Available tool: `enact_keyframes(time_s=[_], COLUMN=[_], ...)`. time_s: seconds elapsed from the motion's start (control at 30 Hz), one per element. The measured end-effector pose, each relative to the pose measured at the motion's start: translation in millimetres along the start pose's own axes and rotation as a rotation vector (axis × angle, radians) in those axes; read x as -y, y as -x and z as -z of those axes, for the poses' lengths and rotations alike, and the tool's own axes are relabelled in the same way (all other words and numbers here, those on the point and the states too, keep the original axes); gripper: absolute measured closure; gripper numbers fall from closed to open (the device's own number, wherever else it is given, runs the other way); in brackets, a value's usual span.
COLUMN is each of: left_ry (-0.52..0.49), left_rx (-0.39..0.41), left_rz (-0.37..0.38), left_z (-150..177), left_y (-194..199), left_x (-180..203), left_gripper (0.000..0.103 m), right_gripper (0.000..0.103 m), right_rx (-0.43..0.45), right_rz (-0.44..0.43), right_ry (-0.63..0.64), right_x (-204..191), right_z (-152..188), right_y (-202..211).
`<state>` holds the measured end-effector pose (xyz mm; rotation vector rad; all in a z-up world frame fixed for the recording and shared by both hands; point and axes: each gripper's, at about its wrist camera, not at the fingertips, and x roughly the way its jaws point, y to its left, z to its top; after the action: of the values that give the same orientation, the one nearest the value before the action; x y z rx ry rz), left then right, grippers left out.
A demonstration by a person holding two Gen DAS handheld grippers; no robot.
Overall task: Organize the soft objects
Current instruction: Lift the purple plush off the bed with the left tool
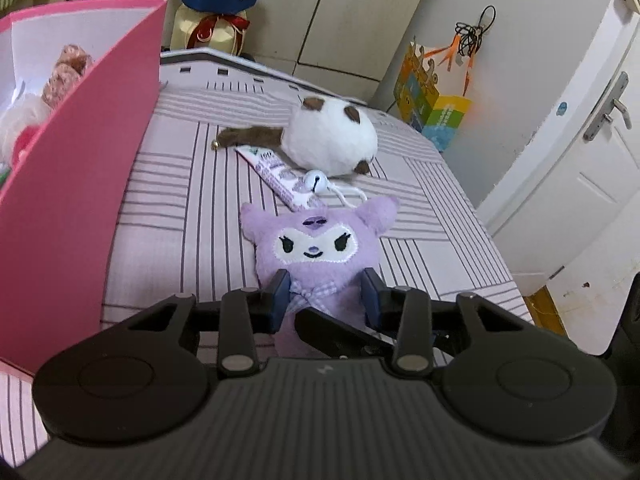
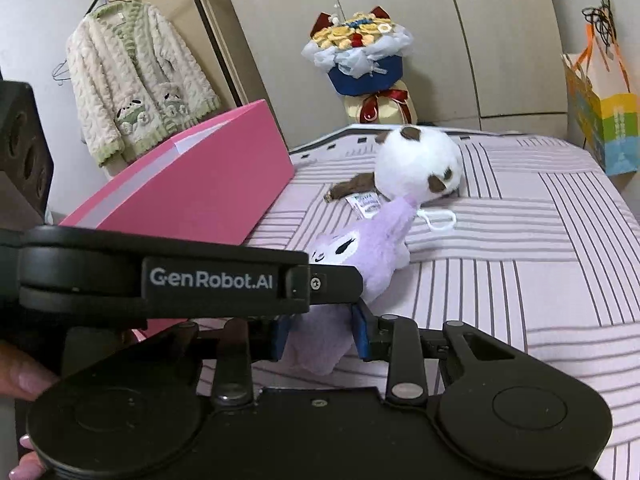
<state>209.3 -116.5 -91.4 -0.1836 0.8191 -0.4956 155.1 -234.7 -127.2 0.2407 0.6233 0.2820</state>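
Both grippers clamp the purple plush (image 1: 316,248), which lies on the striped bedspread (image 1: 168,216) at centre frame. The left gripper (image 1: 326,294) presses its pads on the body at the bow. The right gripper (image 2: 320,334) grips the lower end, at lower centre of its view. The pink box (image 1: 80,184), left of frame, already holds several soft items. The white plush (image 1: 332,140), above centre, lies on the bedspread beyond the purple one. Judged status: sorting partly done; both plushes remain to be boxed.
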Motion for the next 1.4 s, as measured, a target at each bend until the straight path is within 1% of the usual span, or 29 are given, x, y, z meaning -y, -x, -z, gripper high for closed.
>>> enact_keyframes(time_s=[0.03, 0.1, 0.13, 0.17, 0.23, 0.37, 0.43, 0.47, 0.5, 0.53, 0.57, 0.63, 0.67, 0.73, 0.83, 0.87, 0.93, 0.97, 1.0, 1.07, 1.17, 1.2, 1.23, 1.27, 1.4], left_ry=[0.008, 0.015, 0.017, 0.019, 0.039, 0.039, 0.007, 0.000, 0.018, 0.030, 0.014, -0.034, -0.057, -0.038, -0.021, -0.011, -0.030, -0.034, -0.035, -0.017, -0.006, 0.006, 0.023, 0.023, -0.001], left_rx=[0.000, 0.006, 0.013, 0.016, 0.004, 0.006, 0.000, -0.001, 0.002, 0.002, 0.004, -0.003, -0.008, -0.002, -0.007, -0.007, -0.017, -0.019, -0.021, -0.022, -0.021, -0.021, -0.027, -0.030, -0.025], left_rz=[0.002, -0.004, -0.010, -0.012, -0.001, 0.011, 0.012, 0.009, 0.004, -0.018, -0.045, -0.067, -0.074, -0.077, -0.071, -0.076, -0.079, -0.075, -0.070, -0.056, -0.034, -0.021, -0.004, 0.003, -0.006], left_z=[0.3, 0.8, 1.0, 1.4, 2.0, 2.8, 3.9, 4.5, 5.0, 5.4, 6.1, 7.1, 7.2, 7.1, 6.1, 5.7, 5.5, 6.0, 6.1, 5.1, 5.0, 4.6, 4.0, 3.9, 8.2], left_y=[-1.8, -6.1, -8.3, -10.5, -16.4, -18.2, -19.2, -19.0, -17.8, -15.7, -14.6, -15.8, -16.5, -15.9, -14.9, -14.2, -13.4, -13.2, -13.2, -13.3, -12.8, -12.2, -12.0, -11.7, -7.5], left_x=[-0.8, -2.8, -4.3, -5.9, -10.4, -11.0, -8.3, -7.8, -8.2, -7.2, -3.7, 1.8, 3.9, 2.7, 0.1, -1.1, -0.1, -0.2, -0.6, -2.7, -5.9, -8.4, -11.6, -12.6, -7.0], left_gripper=[0.060, 0.051, 0.044, 0.039, 0.035, 0.034, 0.036, 0.037, 0.037, 0.037, 0.037, 0.037, 0.037, 0.037, 0.038, 0.040, 0.047, 0.050, 0.051, 0.053, 0.055, 0.055, 0.056, 0.056, 0.056], right_gripper=[0.066, 0.066, 0.065, 0.063, 0.060, 0.050, 0.044, 0.036, 0.035, 0.034, 0.034, 0.035, 0.035, 0.036, 0.036, 0.036, 0.036, 0.038, 0.044, 0.050, 0.056, 0.065, 0.069, 0.069, 0.069], right_rx=[-0.001, -0.005, -0.005, -0.004, -0.006, -0.021, -0.045, -0.047, -0.039, -0.036, -0.029, -0.020, -0.029, -0.018, -0.010, -0.007, -0.007, -0.008, -0.006, -0.006, 0.003, 0.004, 0.003, 0.000, 0.013], right_rz=[0.001, 0.000, 0.002, 0.006, 0.019, 0.019, -0.009, -0.044, -0.073, -0.074, -0.069, -0.039, -0.010, 0.018, -0.006, -0.001, 0.014, 0.000, -0.014, -0.032, -0.017, -0.018, -0.028, -0.043, -0.017], right_ry=[-0.002, 0.001, 0.003, 0.006, 0.017, 0.033, 0.037, 0.027, 0.012, 0.012, 0.025, 0.046, 0.056, 0.071, 0.033, 0.042, 0.070, 0.067, 0.064, 0.067, 0.080, 0.073, 0.061, 0.044, 0.032], right_x=[1.0, 2.7, 3.3, 4.1, 4.7, 5.5, 5.2, 5.9, 6.5, 5.6, 4.2, 3.1, 3.9, 5.3, 11.6, 10.6, 7.8, 8.1, 8.5, 7.5, 1.2, 0.6, 0.7, 0.9, -5.5], right_z=[0.7, 0.8, 0.5, 0.2, 0.9, 4.3, 6.5, 7.6, 8.5, 9.6, 10.4, 11.9, 12.4, 13.2, 10.6, 10.4, 10.9, 10.9, 10.9, 11.8, 13.3, 13.6, 14.3, 15.1, 19.4], right_y=[-0.1, 0.0, 0.3, 0.9, 1.3, -0.3, -4.0, -3.6, -2.3, -1.7, 0.1, 1.6, -0.2, 0.7, 2.6, 1.9, 0.5, 0.1, -0.2, -2.8, -5.6, -5.5, -5.0, -5.0, -1.2])
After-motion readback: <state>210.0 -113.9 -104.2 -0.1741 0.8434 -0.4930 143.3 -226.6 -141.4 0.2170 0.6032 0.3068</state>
